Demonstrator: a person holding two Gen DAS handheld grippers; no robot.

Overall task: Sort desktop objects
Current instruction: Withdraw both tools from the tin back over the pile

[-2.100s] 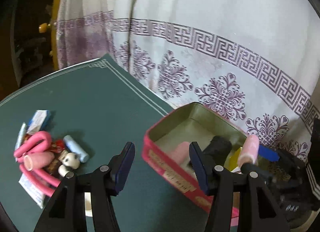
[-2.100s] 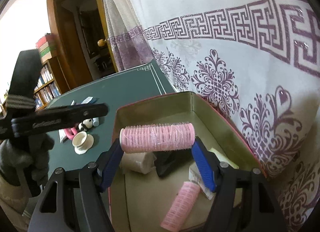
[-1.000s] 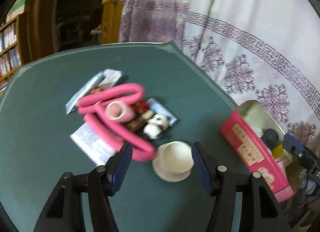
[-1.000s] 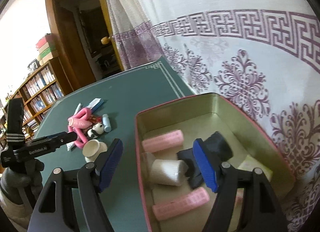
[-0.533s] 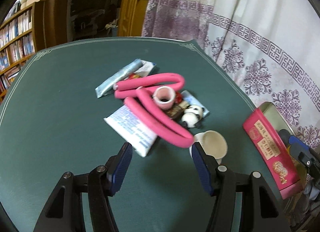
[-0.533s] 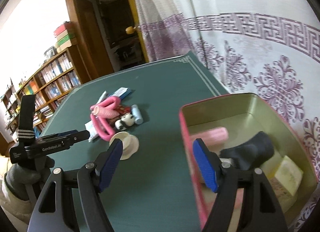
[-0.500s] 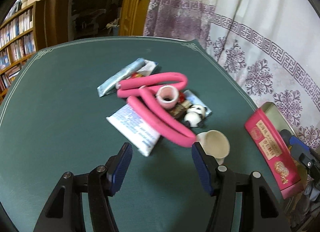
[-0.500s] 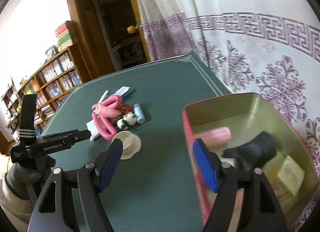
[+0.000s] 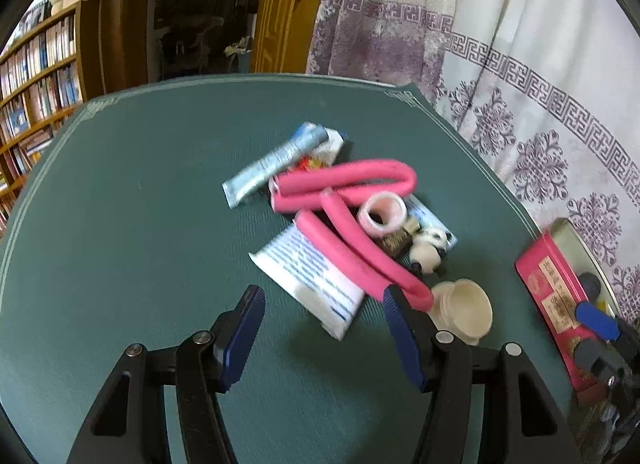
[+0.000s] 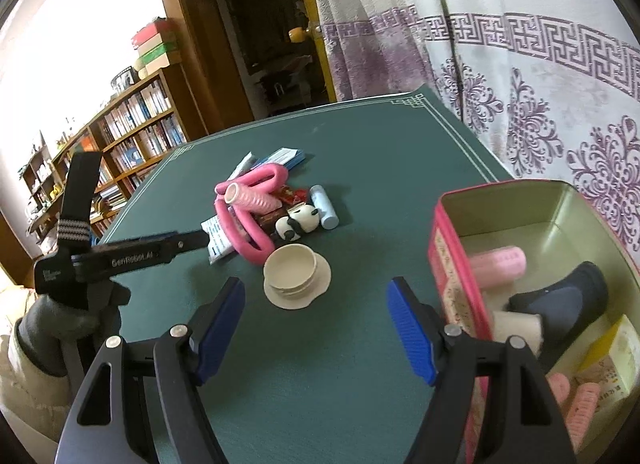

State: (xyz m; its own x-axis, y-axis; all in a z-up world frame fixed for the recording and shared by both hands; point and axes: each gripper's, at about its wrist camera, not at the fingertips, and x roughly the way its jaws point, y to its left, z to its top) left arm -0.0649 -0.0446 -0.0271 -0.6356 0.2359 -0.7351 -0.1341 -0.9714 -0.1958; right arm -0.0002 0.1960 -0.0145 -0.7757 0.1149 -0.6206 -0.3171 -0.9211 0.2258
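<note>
Left wrist view
Left gripper (image 9: 324, 328): jaws apart with nothing between the pads, hanging above the green table (image 9: 120, 223).
Pile: near the table's middle, a bent pink foam rod (image 9: 352, 232) lies over a white printed sachet (image 9: 312, 276); a pink hair roller (image 9: 382, 213) rests against the rod.
Tube: a pale blue tube (image 9: 276, 159) lies on the far side of the pile.
Panda figure (image 9: 430, 246): just beside the rod's near end.
Cream cup (image 9: 464, 310): near the right pad, partly behind it.
Red tin (image 9: 552, 292): by the table's right edge, next to the patterned curtain (image 9: 520, 63).

Right wrist view
Right gripper (image 10: 316, 320): jaws wide apart and empty, over bare table.
Cream cup (image 10: 294, 274): standing open side up, just beyond the pads.
Red tin (image 10: 452, 264): at the right, open; inside lie pink rollers (image 10: 498, 264), a black piece (image 10: 568, 296) and a yellow box (image 10: 608, 356).
Pile: beyond the cup, the pink rod (image 10: 248, 232), panda figure (image 10: 298, 221) and a pale blue cylinder (image 10: 326, 207).
Left gripper (image 10: 202, 240): seen side-on at the left, held by a grey-gloved hand (image 10: 68, 312).
Background: bookshelf (image 10: 132, 135).
</note>
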